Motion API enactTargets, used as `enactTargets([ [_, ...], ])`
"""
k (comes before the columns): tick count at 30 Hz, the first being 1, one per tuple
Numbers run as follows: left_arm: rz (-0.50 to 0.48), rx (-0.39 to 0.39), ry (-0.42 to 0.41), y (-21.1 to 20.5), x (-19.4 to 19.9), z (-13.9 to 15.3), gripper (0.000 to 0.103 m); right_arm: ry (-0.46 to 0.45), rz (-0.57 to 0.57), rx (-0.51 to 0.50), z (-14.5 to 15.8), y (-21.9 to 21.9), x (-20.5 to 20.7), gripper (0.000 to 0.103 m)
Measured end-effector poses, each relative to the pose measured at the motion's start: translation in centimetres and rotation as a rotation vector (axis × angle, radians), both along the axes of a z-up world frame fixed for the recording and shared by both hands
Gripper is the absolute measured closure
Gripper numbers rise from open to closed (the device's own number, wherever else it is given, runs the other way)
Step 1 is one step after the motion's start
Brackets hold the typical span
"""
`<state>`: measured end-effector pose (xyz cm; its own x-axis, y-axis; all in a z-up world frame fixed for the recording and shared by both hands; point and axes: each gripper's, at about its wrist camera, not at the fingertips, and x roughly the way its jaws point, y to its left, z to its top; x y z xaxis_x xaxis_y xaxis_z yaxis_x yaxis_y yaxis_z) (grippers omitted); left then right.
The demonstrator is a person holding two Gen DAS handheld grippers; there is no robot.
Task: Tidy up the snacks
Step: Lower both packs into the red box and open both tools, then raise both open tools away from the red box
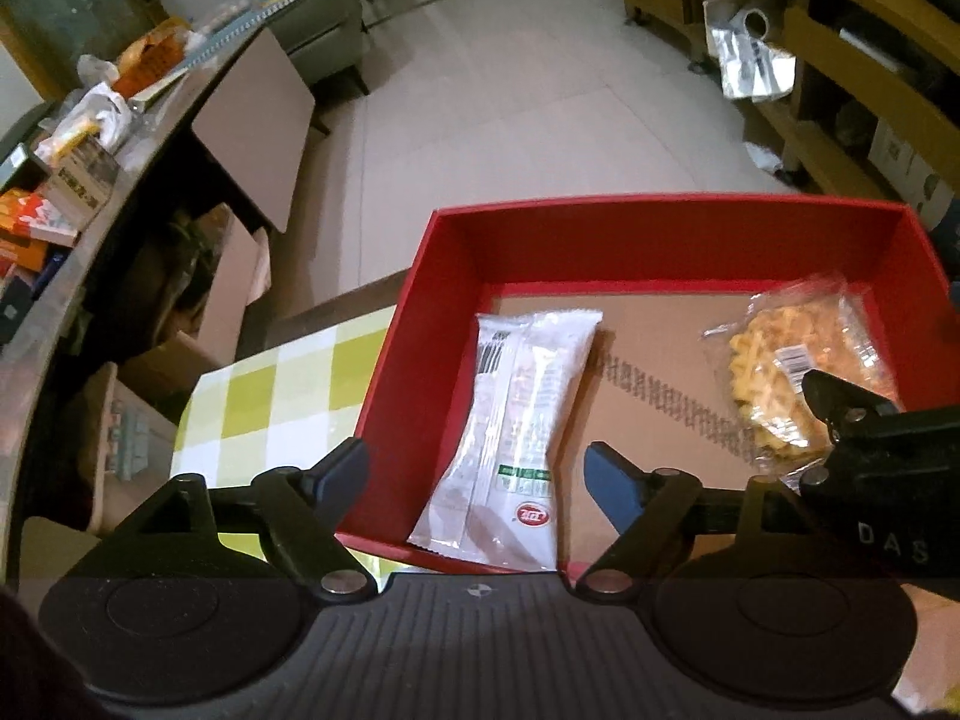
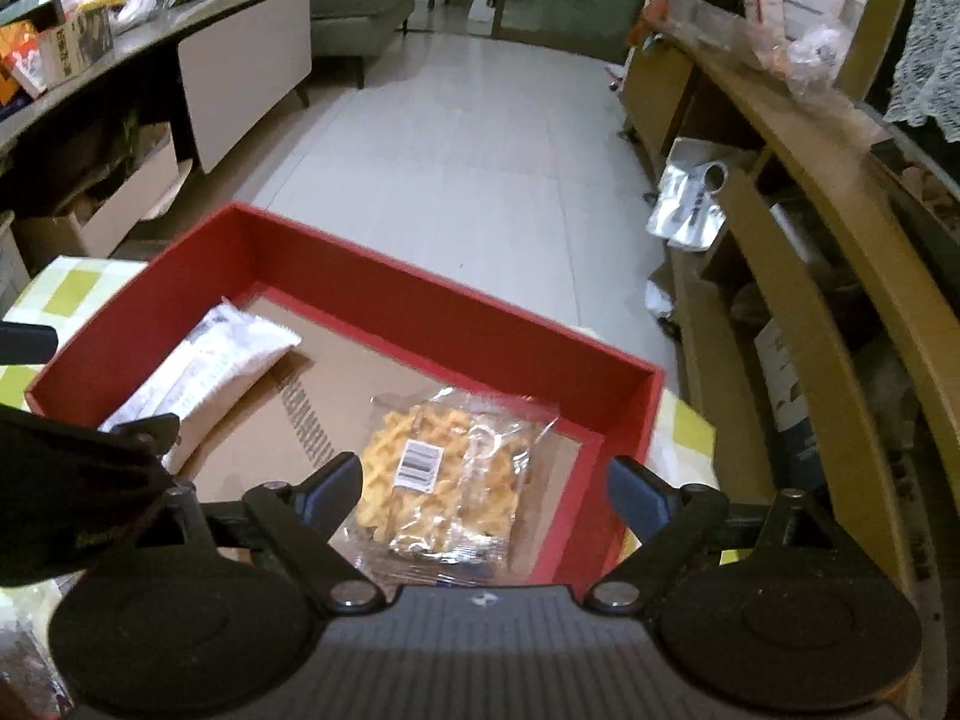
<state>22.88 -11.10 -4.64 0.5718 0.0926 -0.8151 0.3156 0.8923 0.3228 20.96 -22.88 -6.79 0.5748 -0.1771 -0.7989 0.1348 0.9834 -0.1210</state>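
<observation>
Waffle packet (image 2: 441, 480) shows barcode label; white packet (image 1: 516, 432) bears red logo.

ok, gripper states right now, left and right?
Left gripper: jaws open, holding nothing; white snack packet lies free in the red box.
Right gripper: jaws open, holding nothing; waffle bag lies free.
</observation>
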Motion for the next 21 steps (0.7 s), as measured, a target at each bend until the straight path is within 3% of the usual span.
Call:
enactTargets([
  [10, 0.042, -0.028, -0.034, 1.4, -0.8, 2.2, 0.016, -0.071, -0.005, 0.015, 1.8, 0.3, -1.2, 0.008],
  [21, 0.058, -0.035, -0.046, 1.9, -1.9, 3.6, 0.016, -0.081, -0.016, 0.031, 3.2, 0.2, -2.5, 0.008],
])
